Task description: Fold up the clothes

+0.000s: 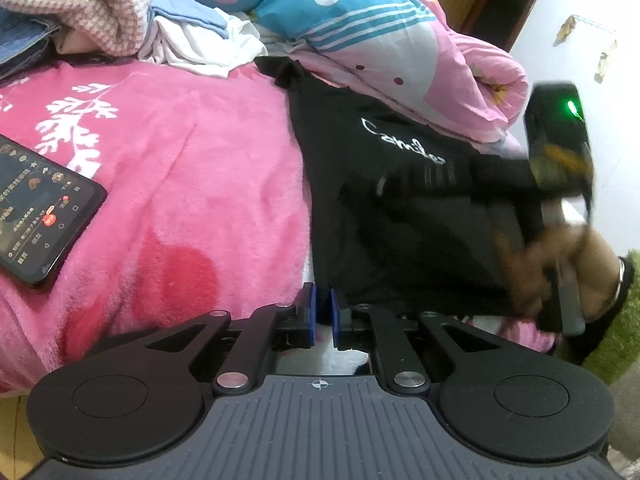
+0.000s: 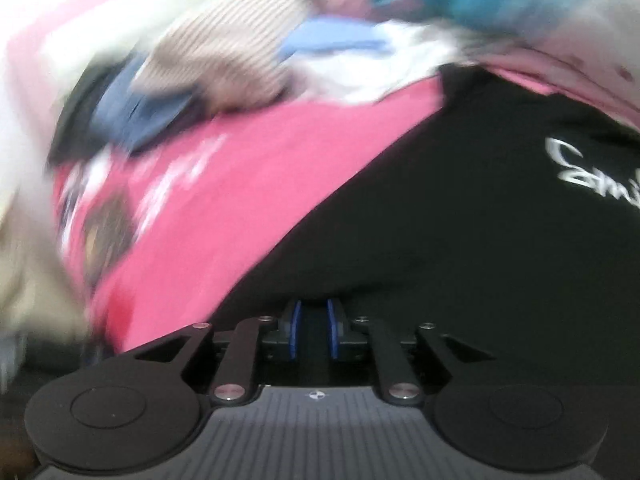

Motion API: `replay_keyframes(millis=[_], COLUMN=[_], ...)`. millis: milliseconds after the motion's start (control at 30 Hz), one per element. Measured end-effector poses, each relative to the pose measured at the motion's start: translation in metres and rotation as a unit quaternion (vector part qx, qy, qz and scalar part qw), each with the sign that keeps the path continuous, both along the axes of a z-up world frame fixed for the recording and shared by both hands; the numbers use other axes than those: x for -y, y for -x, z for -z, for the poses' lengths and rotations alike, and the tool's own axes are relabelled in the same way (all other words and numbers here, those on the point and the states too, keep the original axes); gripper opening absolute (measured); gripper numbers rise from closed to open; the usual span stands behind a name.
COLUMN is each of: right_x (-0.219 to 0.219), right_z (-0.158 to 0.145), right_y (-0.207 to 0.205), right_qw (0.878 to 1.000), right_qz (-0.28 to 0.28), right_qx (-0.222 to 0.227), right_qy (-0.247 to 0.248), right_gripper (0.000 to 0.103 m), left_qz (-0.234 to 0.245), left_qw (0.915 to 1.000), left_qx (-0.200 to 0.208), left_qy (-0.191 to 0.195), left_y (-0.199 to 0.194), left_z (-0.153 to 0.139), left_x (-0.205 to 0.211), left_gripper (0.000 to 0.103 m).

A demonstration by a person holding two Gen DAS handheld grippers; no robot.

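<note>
The bed point(image 1: 192, 168) carries a black shirt point(image 1: 400, 220) lying partly folded, print up, near the quilt point(image 1: 400, 48); further folds look due. An unfolded pile point(image 1: 120, 20) waits behind. The left gripper point(image 1: 323, 312) is nearly pressed together at the shirt's hem corner; whether it pinches cloth is unclear. The right gripper point(image 2: 313, 330) stands slightly spread over the shirt.

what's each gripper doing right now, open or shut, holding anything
left gripper: nearly shut at the black shirt's hem; a grip cannot be told.
right gripper: slightly open over the shirt, pads not clearly pressing cloth.
</note>
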State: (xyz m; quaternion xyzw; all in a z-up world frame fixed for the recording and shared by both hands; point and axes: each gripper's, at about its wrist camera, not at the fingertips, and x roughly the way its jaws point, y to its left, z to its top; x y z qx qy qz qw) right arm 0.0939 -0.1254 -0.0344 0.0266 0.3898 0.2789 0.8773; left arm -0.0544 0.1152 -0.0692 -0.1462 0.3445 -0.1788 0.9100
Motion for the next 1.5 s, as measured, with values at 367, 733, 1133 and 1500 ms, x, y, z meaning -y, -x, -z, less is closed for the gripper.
replay_keyframes(millis=[367,733,1133,1500], right_x=[0.128,0.184,0.256,0.314], right_z=[-0.018,-0.015,0.013,0.023], right_y=[0.053,0.08,0.087,0.101], right_qw=[0.996,0.989,0.952,0.919], right_qz=[0.023,0.055,0.154,0.259], right_qx=[-0.072,-0.088,-0.119,-0.105], right_qy=[-0.055,-0.109,-0.236,-0.276], right_gripper=[0.043,0.055,0.053,0.03], left_qz=[0.003,0.002,0.01,0.013], left_qw=[1.0,1.0,0.9999,0.9998], left_qx=[-0.002,-0.007,-0.012,-0.011], left_qy=[0.0,-0.005,0.0,0.004], left_y=[-0.002,-0.003,-0.005,-0.004], left_z=[0.0,-0.001,0.0,0.0], left_x=[0.001,0.002,-0.001,-0.002], left_gripper=[0.012,0.013,0.013,0.013])
